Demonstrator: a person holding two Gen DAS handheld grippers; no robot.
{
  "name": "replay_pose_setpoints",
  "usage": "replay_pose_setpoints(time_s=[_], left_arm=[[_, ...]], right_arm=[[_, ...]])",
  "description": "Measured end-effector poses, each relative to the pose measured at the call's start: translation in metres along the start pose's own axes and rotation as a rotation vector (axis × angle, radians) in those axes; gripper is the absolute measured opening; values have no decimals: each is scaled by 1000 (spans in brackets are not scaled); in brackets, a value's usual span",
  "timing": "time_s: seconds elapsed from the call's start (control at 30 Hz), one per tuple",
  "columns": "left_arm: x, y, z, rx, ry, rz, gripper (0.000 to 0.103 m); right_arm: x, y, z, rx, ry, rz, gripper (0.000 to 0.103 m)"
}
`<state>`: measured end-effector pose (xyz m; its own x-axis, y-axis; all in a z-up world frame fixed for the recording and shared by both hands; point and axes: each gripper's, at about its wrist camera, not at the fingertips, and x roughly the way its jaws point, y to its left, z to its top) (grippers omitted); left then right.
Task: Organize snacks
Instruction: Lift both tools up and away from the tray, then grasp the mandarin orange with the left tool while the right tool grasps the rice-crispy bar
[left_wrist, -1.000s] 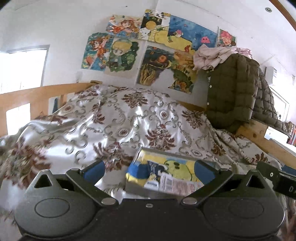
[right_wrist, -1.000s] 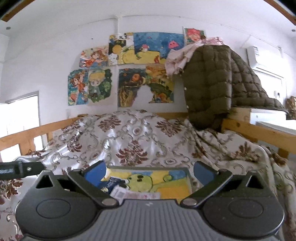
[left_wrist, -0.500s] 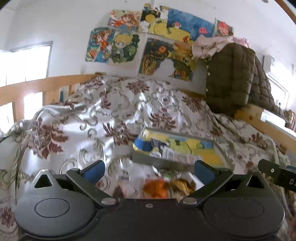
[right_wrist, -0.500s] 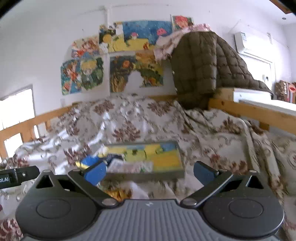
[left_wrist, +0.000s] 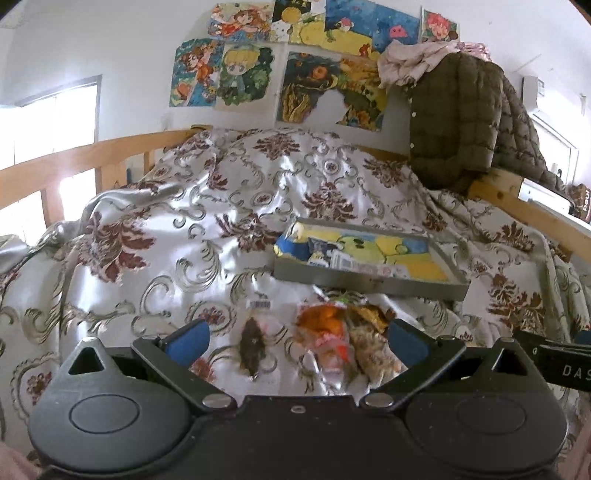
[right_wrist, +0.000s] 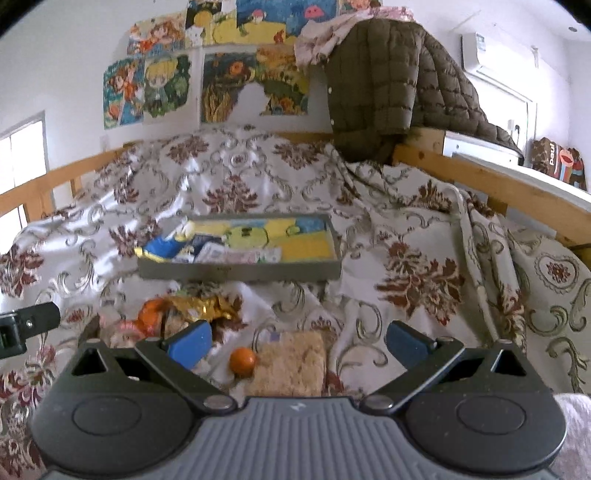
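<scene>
A grey tray (left_wrist: 369, 282) with a yellow cartoon lining lies on the floral bedspread and holds a blue snack packet (left_wrist: 291, 249) and a flat white packet (left_wrist: 360, 263); the tray also shows in the right wrist view (right_wrist: 240, 272). Loose snacks lie in front of it: a clear bag with a dark snack (left_wrist: 253, 345), an orange-red packet (left_wrist: 325, 332) and a gold wrapper (right_wrist: 199, 306). A tan cracker block (right_wrist: 290, 363) and a small orange ball (right_wrist: 242, 361) lie between my right fingers. My left gripper (left_wrist: 297, 341) and right gripper (right_wrist: 299, 341) are open and empty.
The floral bedspread (left_wrist: 184, 229) is rumpled and rises behind the tray. Wooden bed rails (right_wrist: 491, 184) run along both sides. A dark quilted jacket (right_wrist: 388, 77) hangs over the far right rail. Posters (left_wrist: 314, 55) cover the wall.
Both grippers have pulled back and tilted down. The tray now sits farther off, and the loose snacks in front of it have come into view.
</scene>
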<state>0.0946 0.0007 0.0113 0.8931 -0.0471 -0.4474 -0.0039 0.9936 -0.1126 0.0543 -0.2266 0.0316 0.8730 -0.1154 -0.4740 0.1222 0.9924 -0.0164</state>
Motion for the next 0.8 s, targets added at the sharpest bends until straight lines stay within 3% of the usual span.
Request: replay_pose_setpoints(time_s=[0.37,0.8], left_arm=[[-9,-2,-18,31,87,-1,102],[-10,3,-24,14,162,75,102]], right_arm=[[-11,2,-11,-19,75,-29,103],[-12,4,-19,-50,145,-41,103]])
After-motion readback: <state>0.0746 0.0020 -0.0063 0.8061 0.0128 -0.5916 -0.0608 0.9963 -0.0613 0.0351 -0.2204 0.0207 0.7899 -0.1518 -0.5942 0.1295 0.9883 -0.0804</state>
